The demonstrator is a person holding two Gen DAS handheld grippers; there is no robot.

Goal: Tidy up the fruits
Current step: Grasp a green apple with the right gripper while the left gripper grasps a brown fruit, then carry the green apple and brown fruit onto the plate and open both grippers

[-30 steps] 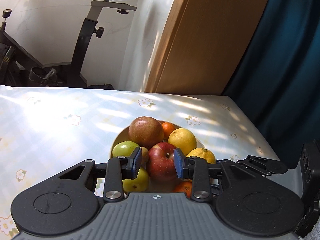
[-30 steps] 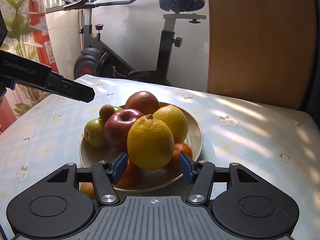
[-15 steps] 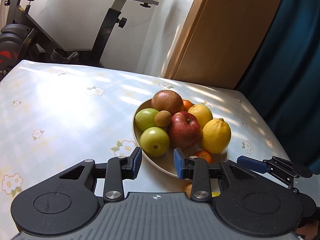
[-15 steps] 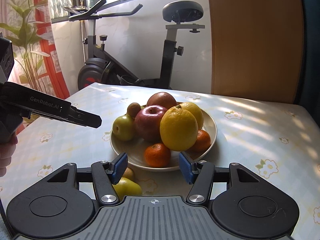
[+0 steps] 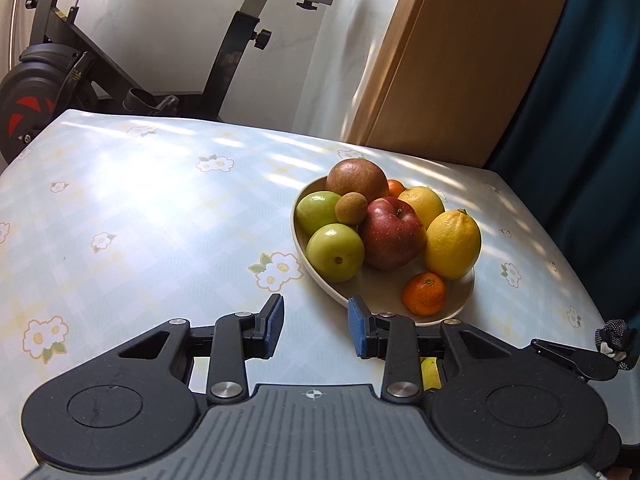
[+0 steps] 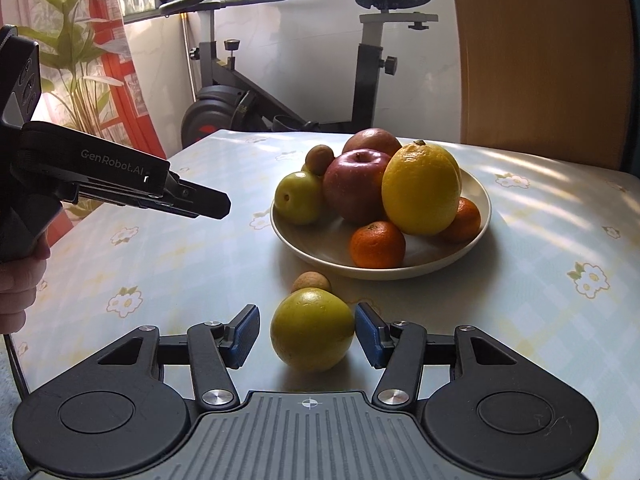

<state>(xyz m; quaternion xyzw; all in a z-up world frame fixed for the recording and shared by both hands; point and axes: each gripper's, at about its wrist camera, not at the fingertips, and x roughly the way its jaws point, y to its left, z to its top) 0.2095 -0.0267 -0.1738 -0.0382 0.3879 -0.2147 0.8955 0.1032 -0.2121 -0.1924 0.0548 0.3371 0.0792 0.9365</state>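
Note:
A cream plate point(image 5: 384, 294) point(image 6: 478, 200) holds a red apple point(image 5: 390, 232) point(image 6: 354, 186), lemons point(image 5: 452, 244) point(image 6: 420, 188), green apples point(image 5: 336, 252) point(image 6: 298, 196), mandarins point(image 5: 424, 294) point(image 6: 377, 244) and a small brown fruit point(image 5: 351, 208) point(image 6: 319, 159). A green apple point(image 6: 312, 330) and a small brown fruit point(image 6: 311, 282) lie on the table in front of the plate. My right gripper point(image 6: 306, 336) is open with its fingers either side of the loose green apple, not touching it. My left gripper point(image 5: 316, 326) is open and empty, just short of the plate's near rim; it shows from the side in the right wrist view point(image 6: 208, 202).
The table has a pale floral cloth point(image 5: 140, 220). An exercise bike point(image 6: 280, 92) stands behind the far edge. A wooden panel point(image 5: 460, 60) and a dark teal curtain point(image 5: 592, 100) are at the back right. A plant point(image 6: 76, 48) stands by the window on the left.
Both grippers have pulled back from the plate. The loose green apple and small brown fruit on the table have come into the right wrist view, the apple now between the right fingers.

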